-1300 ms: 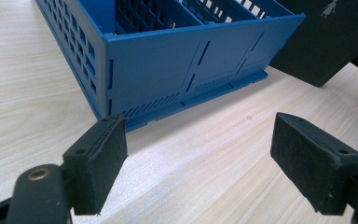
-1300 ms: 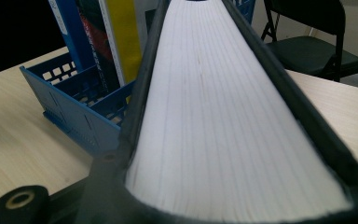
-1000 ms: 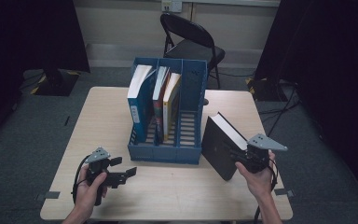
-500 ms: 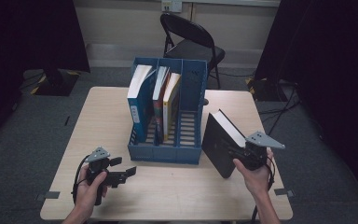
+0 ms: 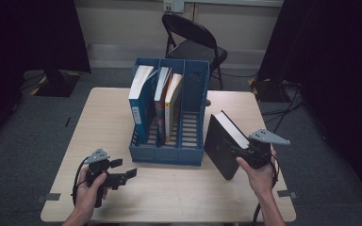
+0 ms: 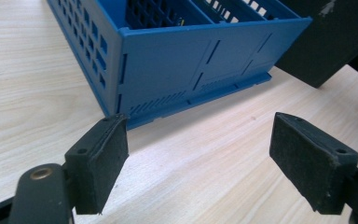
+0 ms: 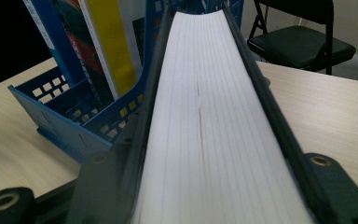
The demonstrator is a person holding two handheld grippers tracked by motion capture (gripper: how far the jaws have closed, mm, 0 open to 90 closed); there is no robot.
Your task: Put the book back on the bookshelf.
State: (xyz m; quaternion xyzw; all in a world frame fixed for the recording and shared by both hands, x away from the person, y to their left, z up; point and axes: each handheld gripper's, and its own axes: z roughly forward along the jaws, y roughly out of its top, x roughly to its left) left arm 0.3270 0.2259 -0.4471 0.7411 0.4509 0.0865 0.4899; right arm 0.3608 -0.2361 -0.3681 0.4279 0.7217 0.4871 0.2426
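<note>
Pale wooden table [image 5: 122,197], carrying everything.

On its middle, a blue plastic slotted file rack [image 5: 169,153]. Holds three upright books [image 5: 141,101] in the left and middle compartments. Has the right compartment free.

Just beside the rack's right end, a thick black hardcover book [image 5: 219,148]. Leans tilted, page edge upward, lower corner at or near the tabletop, in the same spot as a second ago. Not yet in the rack.

Right gripper [image 5: 239,151]: clamps the book across its covers, pads seemingly against both sides in the right gripper view. Has just been widening its jaws around the book. Probably means a loosened or shifted grip, so a slip or topple is possible before the lift toward the free compartment.

Left gripper [image 5: 123,168]: hangs released, jaws wide apart and empty, low over the table before the rack's near left corner.
</note>
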